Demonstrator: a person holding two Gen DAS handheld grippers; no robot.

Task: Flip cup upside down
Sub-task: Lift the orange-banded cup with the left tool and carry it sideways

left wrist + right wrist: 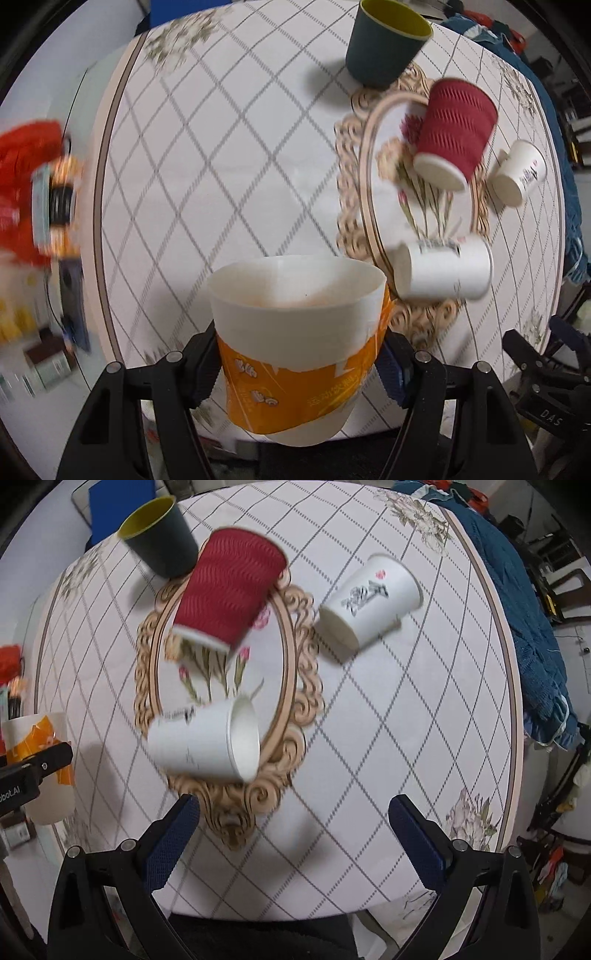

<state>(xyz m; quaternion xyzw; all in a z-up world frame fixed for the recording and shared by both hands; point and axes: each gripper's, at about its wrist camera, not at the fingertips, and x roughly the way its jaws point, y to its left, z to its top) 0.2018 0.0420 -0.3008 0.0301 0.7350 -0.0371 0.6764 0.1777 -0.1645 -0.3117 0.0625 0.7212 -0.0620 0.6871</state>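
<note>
The left gripper point(299, 373) is clamped on the orange-and-white cup point(295, 332), its blue pads pressing the two sides of the orange band. The cup sits right between the fingers with its long axis running away from the gripper, open mouth pointing forward and up, base toward the camera, held above the near edge of the tabletop point(221, 166). That axis is what the flip turns on: judging from the grasp, a roll of the left wrist would bring the mouth down toward the cloth. The right gripper point(295, 834) hovers with its jaws wide and nothing between them, well to the right of the held cup, so the left hand is plainly the one on the job.

Further out, four more cups share the tabletop. A white paper cup point(207, 738) lies on its side just ahead of the right gripper. A red ribbed cup point(231, 587) rests mouth-down, as does a second white printed cup point(369, 602) beside it. A dark cup with a yellow lining point(162, 535) stands upright at the far edge. That makes five cups and two grippers.
</note>
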